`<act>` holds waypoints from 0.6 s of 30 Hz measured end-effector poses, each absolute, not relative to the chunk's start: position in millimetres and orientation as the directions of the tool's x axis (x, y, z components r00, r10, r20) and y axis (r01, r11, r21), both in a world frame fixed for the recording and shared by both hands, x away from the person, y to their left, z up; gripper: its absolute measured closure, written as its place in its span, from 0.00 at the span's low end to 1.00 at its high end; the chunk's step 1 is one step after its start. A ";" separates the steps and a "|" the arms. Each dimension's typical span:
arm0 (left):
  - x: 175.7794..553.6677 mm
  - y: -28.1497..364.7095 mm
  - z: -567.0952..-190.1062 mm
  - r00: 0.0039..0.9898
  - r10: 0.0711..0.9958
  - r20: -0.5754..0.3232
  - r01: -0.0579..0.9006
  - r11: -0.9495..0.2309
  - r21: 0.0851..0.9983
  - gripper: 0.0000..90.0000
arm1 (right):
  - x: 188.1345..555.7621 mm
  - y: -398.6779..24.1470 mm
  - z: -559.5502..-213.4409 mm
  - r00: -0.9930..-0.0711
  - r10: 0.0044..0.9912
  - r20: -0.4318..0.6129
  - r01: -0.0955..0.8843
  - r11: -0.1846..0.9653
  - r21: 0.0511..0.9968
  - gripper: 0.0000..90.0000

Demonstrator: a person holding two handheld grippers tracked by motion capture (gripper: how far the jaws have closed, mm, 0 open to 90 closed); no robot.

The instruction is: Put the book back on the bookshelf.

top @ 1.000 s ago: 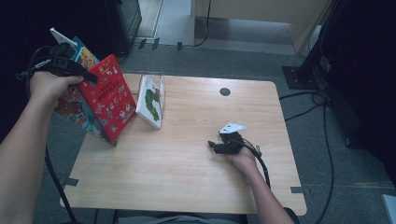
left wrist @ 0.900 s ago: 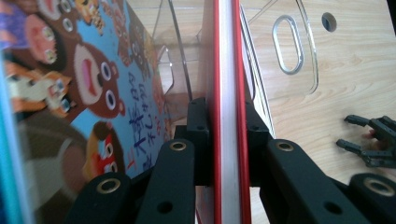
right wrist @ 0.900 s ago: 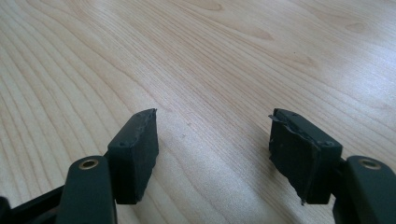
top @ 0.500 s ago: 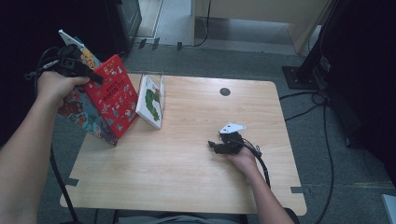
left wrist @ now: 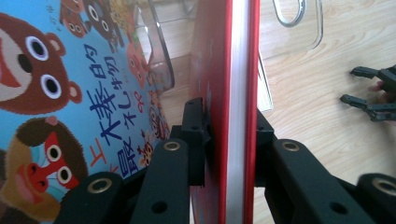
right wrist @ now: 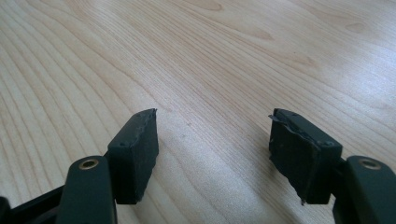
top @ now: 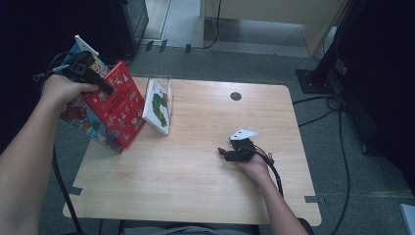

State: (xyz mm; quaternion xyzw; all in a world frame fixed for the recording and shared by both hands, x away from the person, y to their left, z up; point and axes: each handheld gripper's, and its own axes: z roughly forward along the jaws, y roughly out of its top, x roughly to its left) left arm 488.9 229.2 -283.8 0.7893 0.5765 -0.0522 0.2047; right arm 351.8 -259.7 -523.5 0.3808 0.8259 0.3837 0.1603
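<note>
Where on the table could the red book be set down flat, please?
Bare wood runs from the caterpillar book across to the right gripper, along the near edge, and over the far right corner beyond the black dot. The left edge is crowded: red book, blue book.

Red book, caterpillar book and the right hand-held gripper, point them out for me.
red book (top: 117,105), high view, middle of its front cover
caterpillar book (top: 157,106), high view, the green caterpillar on its cover
right hand-held gripper (right wrist: 212,158), right gripper view, gap midway between its fingertips
</note>
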 end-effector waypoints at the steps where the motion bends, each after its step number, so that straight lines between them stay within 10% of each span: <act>1: 489.2 229.1 -284.0 0.327 0.890 -0.318 0.933 -0.251 0.258 0.87 | 351.7 -259.6 -523.5 -0.658 0.753 0.027 0.506 0.415 0.756 0.37; 18: 509.3 238.0 -279.7 0.216 0.913 -0.345 0.948 -0.112 0.297 0.89 | 352.4 -259.5 -523.5 -0.657 0.754 0.024 0.505 0.416 0.756 0.36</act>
